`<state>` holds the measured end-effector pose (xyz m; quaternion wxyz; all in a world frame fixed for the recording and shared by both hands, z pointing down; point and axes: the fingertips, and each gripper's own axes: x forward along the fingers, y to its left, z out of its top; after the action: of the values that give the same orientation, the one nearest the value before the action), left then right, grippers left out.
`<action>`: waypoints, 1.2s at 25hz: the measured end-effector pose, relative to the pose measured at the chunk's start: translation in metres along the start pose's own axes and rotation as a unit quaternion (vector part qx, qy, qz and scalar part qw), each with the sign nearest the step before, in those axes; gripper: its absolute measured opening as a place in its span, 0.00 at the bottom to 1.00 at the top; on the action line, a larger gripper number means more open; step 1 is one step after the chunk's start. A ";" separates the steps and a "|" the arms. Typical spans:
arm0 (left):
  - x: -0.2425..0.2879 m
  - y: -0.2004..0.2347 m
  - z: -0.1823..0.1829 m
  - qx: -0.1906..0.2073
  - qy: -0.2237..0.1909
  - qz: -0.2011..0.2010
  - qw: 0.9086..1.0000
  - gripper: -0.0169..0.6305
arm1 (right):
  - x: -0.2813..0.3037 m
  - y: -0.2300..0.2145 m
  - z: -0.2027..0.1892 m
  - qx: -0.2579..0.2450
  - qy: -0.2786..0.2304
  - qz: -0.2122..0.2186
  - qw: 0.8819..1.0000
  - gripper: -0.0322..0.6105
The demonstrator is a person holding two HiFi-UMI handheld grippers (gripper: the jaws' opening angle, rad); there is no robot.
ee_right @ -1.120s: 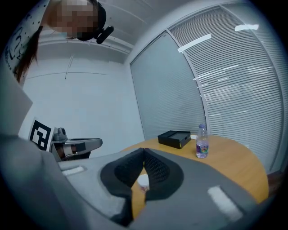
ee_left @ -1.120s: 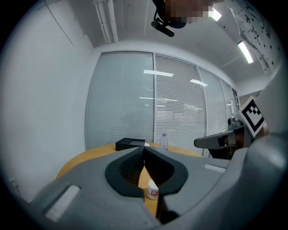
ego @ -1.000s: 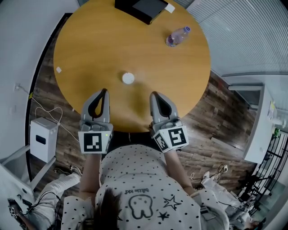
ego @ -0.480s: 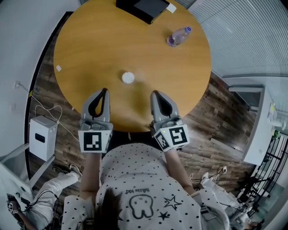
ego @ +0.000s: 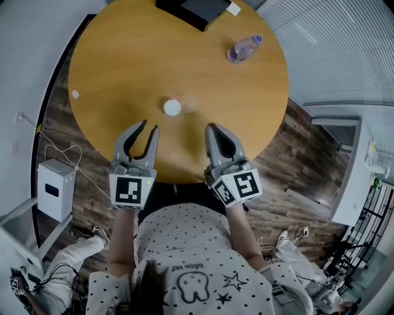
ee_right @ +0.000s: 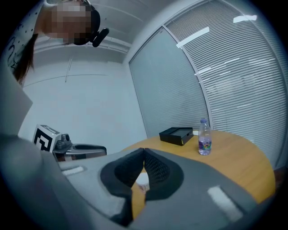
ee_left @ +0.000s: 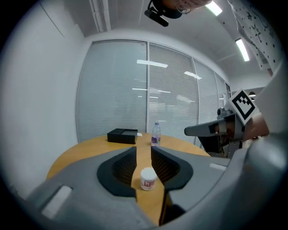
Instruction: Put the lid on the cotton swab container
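Note:
A small white cotton swab container (ego: 172,107) stands upright near the middle of the round wooden table (ego: 111,55); it is apart from both grippers. A faint clear patch just right of it may be the lid; I cannot tell. In the left gripper view the container (ee_left: 148,178) shows through the gap, beyond the tips. My left gripper (ego: 150,125) hovers at the near table edge; its jaws have just been opening, with nothing between them. My right gripper (ego: 210,128) is shut and empty beside it. The right gripper view shows the container (ee_right: 142,180) partly hidden behind shut jaws.
A black box (ego: 194,11) with a white card (ego: 233,9) beside it sits at the far edge. A clear water bottle (ego: 242,49) is at the far right. A white scrap (ego: 75,95) lies at the left. A white device (ego: 51,191) and cables are on the floor.
The left gripper's jaws have parted from shut to a clear gap, and it has shifted slightly. The right gripper and the container have stayed put.

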<state>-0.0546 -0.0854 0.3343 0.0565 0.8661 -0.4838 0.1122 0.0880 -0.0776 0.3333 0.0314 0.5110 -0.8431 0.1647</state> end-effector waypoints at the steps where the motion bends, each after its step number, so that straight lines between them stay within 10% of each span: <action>1: 0.004 -0.002 -0.005 0.005 0.008 -0.009 1.000 0.20 | 0.002 -0.002 -0.003 0.004 0.002 0.000 1.000 0.06; 19: 0.092 -0.015 -0.145 0.081 0.151 -0.109 0.979 0.42 | 0.058 -0.034 -0.063 0.035 0.051 0.019 0.998 0.21; 30: 0.124 -0.028 -0.162 0.109 0.141 -0.143 0.973 0.44 | 0.067 -0.036 -0.094 0.057 0.069 0.025 0.996 0.22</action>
<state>0.0092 -0.1400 0.5221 0.0450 0.9028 -0.3267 0.2760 0.0766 -0.1207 0.4457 0.0566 0.4780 -0.8406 0.2483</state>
